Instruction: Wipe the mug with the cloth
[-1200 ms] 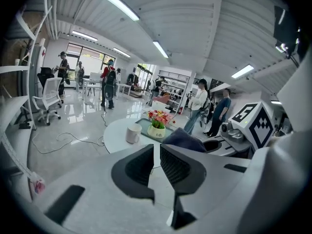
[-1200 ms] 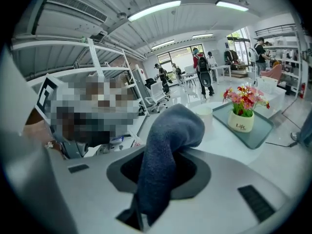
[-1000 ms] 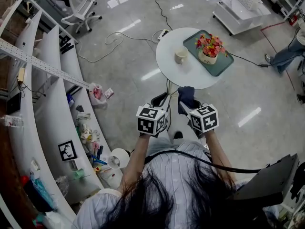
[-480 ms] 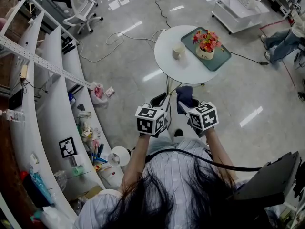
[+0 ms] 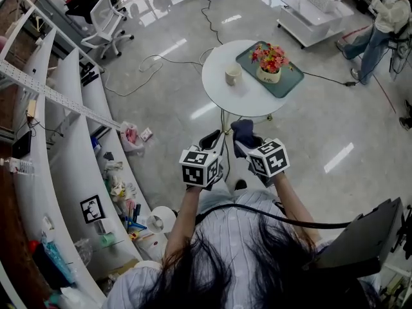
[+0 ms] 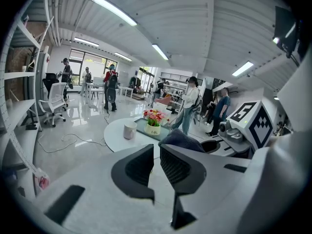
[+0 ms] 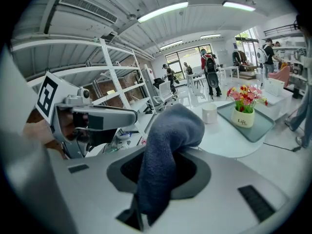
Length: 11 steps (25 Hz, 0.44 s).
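A cream mug [image 5: 232, 76] stands on the round white table [image 5: 222, 98], beside a green tray. Both grippers hang side by side in the air, well short of the table and above the floor. My right gripper [image 5: 244, 140] is shut on a dark blue cloth [image 5: 243, 131], which bulges up over the jaws [image 7: 165, 140]. My left gripper [image 5: 210, 140] is shut with nothing between its fingers [image 6: 155, 152]. From the grippers, the mug [image 6: 129, 130] [image 7: 209, 113] appears small and far ahead.
The green tray [image 5: 290, 87] carries a pot of flowers [image 5: 269, 73]. Curved white shelves [image 5: 64, 140] full of small items run along the left. Cables [image 5: 161, 60] lie on the glossy floor. A chair [image 5: 106, 15], a white cart [image 5: 309, 11] and a person [image 5: 380, 24] stand further off.
Both grippers have drifted slightly while keeping their states. The head view has swung, so the table now sits further left, and a person has come into view at top right.
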{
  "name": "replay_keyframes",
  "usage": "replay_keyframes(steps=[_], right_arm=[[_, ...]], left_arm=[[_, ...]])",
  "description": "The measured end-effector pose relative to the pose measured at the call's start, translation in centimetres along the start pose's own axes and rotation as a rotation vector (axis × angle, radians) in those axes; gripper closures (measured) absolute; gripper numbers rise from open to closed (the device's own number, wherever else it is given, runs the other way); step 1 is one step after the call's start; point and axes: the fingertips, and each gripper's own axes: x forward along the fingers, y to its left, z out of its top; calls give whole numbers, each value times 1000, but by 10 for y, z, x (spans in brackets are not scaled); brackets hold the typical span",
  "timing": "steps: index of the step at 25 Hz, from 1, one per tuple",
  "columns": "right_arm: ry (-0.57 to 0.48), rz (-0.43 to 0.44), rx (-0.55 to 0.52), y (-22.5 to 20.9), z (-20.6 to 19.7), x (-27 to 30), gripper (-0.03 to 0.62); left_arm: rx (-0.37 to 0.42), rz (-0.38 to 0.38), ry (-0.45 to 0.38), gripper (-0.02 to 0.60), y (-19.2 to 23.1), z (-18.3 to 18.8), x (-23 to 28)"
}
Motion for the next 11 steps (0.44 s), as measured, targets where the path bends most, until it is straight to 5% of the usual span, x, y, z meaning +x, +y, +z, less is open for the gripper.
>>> replay_keyframes(steps=[11], right_arm=[[12,12,-12,5,-1,5,485]], left_arm=[[2,16,4,529,3,-4,-6]])
